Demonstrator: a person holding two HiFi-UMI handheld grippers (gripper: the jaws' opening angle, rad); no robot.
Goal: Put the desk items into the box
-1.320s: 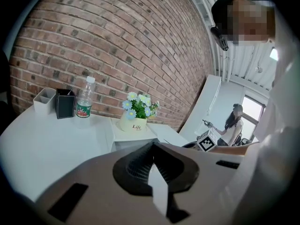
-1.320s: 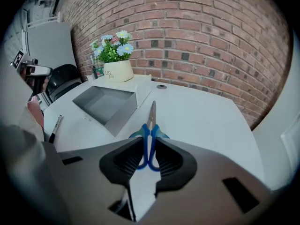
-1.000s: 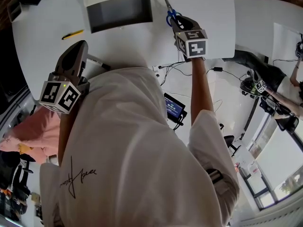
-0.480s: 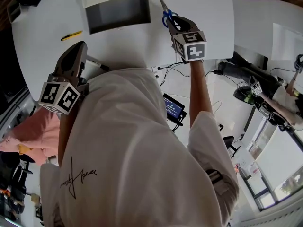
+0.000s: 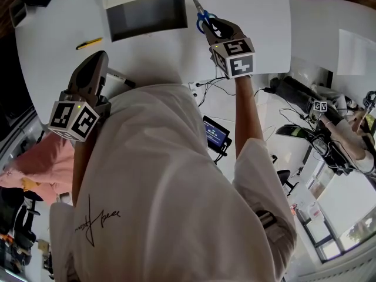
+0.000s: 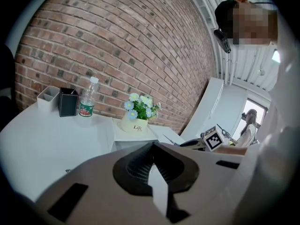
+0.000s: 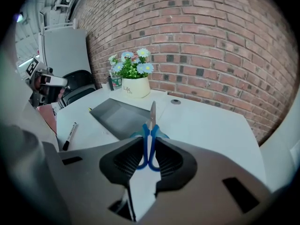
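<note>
A pair of scissors (image 5: 201,15) with blue handles is off the desk, blades pointing away, and my right gripper (image 5: 211,25) is shut on the handles. In the right gripper view the scissors (image 7: 150,130) point at the open white box (image 7: 123,117) with a grey inside. From the head view the box (image 5: 147,13) lies just left of the blade tip. My left gripper (image 5: 98,57) hangs over the near left of the white desk, shut with nothing in it (image 6: 152,149). A black marker (image 5: 120,77) lies beside it, and a yellow pen (image 5: 89,42) further back.
A pot of flowers (image 7: 136,86) stands behind the box. A water bottle (image 6: 87,102), a black holder (image 6: 68,102) and a white holder (image 6: 48,99) stand at the desk's far left by the brick wall. A small round object (image 7: 176,101) lies right of the box.
My right gripper has carried the scissors left and away from me, closer to the box's right edge. The left gripper has stayed in place.
</note>
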